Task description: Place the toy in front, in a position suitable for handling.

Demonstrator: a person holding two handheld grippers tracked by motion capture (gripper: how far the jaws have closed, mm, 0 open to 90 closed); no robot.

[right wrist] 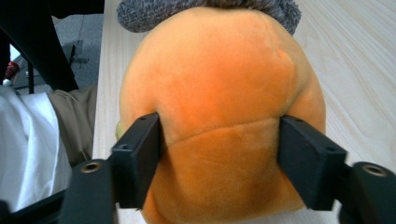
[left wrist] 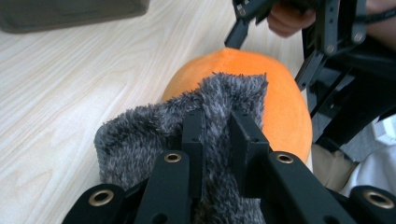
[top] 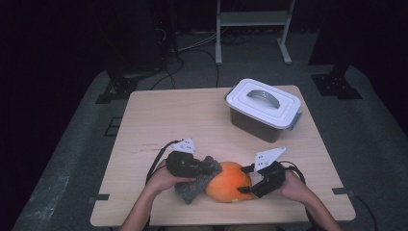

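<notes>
Room-wise, the tabletop (top: pixel 159 120) is pretty open. From the middle of it, everything from 7 through 12 o'clock is bare wood, so a hand can sweep there freely. The one real obstacle out back is the lidded white bin (top: pixel 263 109) sitting at about 2 o'clock, near the far right corner; there's a strip of free wood in front of it. The crowded bit is the near edge at 6 o'clock: the orange plush (top: pixel 229 181) sits there with the grey fuzzy cloth (top: pixel 195 186) touching its left side, and the left gripper (top: pixel 208 166) and right gripper (top: pixel 246 179) box it in from 9 and 3.
</notes>
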